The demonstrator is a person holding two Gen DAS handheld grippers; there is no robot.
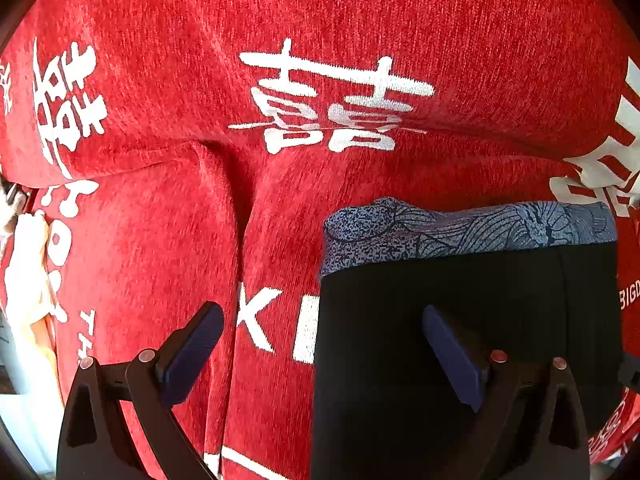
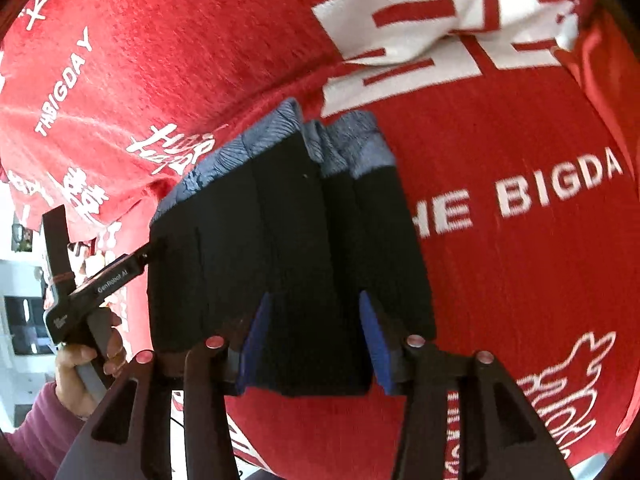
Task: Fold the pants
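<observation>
The black pants [image 1: 460, 280] lie folded into a compact block on the red cover, their blue-grey patterned waistband [image 1: 460, 228] on the far side. My left gripper [image 1: 320, 356] is open wide. It straddles the block's left edge, one finger [image 1: 452, 356] over the black cloth and the other [image 1: 192, 352] over the red cover. In the right wrist view the same pants [image 2: 280, 220] run up the middle. My right gripper [image 2: 316, 344] stands half open over their near end, black cloth filling the gap between its blue pads [image 2: 256, 344].
A red plush cover [image 1: 320, 20] with white characters and lettering spreads under everything, creased into a deep fold [image 1: 240, 220] left of the pants. A pale yellow cloth [image 1: 24, 272] lies at the far left. A person's hand [image 2: 80, 364] in a maroon sleeve holds the left tool.
</observation>
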